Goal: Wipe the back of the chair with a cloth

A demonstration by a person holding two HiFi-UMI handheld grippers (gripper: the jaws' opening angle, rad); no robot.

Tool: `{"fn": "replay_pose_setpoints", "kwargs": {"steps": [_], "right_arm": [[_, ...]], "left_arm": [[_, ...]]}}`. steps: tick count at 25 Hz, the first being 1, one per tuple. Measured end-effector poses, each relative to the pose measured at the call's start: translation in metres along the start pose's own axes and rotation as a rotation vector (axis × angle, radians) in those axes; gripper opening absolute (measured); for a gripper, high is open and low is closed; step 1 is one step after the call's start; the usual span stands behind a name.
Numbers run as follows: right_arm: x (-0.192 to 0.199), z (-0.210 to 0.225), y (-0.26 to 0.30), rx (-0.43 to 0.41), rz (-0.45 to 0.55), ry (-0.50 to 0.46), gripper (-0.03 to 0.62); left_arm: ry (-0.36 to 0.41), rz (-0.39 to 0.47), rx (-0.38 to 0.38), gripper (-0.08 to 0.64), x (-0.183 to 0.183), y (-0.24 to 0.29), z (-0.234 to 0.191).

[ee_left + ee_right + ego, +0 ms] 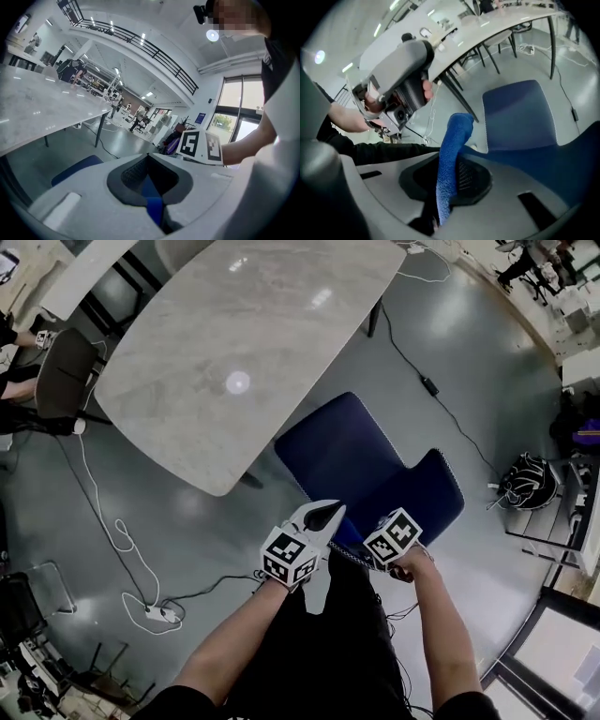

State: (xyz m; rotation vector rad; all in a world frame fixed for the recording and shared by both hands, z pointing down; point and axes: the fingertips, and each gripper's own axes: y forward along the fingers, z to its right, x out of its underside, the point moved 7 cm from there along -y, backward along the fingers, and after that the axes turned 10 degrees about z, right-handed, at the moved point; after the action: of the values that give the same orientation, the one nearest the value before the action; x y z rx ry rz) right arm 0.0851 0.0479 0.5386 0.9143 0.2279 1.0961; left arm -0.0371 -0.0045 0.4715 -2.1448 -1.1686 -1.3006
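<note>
The blue chair stands just in front of me, its seat (342,451) toward the table and its backrest (427,491) nearest me. My right gripper (382,542) hovers at the top edge of the backrest, shut on a blue cloth (454,136) that sticks up out of its jaws (452,164). The seat (518,112) and backrest (562,154) lie beyond it. My left gripper (323,515) is beside it, at the backrest's left end, jaws shut with tips touching (148,157). A blue strip (153,206) shows in the gap between its pads; I cannot tell whether it is gripped.
A large marble table (234,352) stands beyond the chair. White cable (122,540) and a power strip (161,613) lie on the grey floor at left, a black cable (427,381) at right. A dark chair (64,371) is far left, a helmet-like object (527,482) at right.
</note>
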Motion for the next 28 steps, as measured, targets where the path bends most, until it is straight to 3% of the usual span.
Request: {"fn": "replay_pose_setpoints", "kwargs": {"steps": [6, 9, 13, 21, 28], "right_arm": [[-0.023, -0.022, -0.051, -0.039, 0.472, 0.085, 0.061], [-0.032, -0.041, -0.088, -0.003, 0.673, 0.102, 0.061], [-0.053, -0.073, -0.136, 0.078, 0.891, 0.051, 0.061], [-0.072, -0.136, -0.214, 0.28, 1.135, -0.132, 0.061], [-0.077, -0.176, -0.256, 0.392, 1.265, -0.234, 0.061]], "left_arm": [[0.032, 0.026, 0.048, 0.009, -0.048, -0.006, 0.035], [0.058, 0.036, 0.049, 0.009, -0.074, -0.011, 0.057], [0.111, 0.039, 0.059, 0.009, -0.113, -0.016, 0.078], [0.175, 0.083, 0.112, 0.009, -0.171, -0.014, 0.124], [0.229, 0.152, 0.125, 0.009, -0.208, -0.024, 0.147]]}}
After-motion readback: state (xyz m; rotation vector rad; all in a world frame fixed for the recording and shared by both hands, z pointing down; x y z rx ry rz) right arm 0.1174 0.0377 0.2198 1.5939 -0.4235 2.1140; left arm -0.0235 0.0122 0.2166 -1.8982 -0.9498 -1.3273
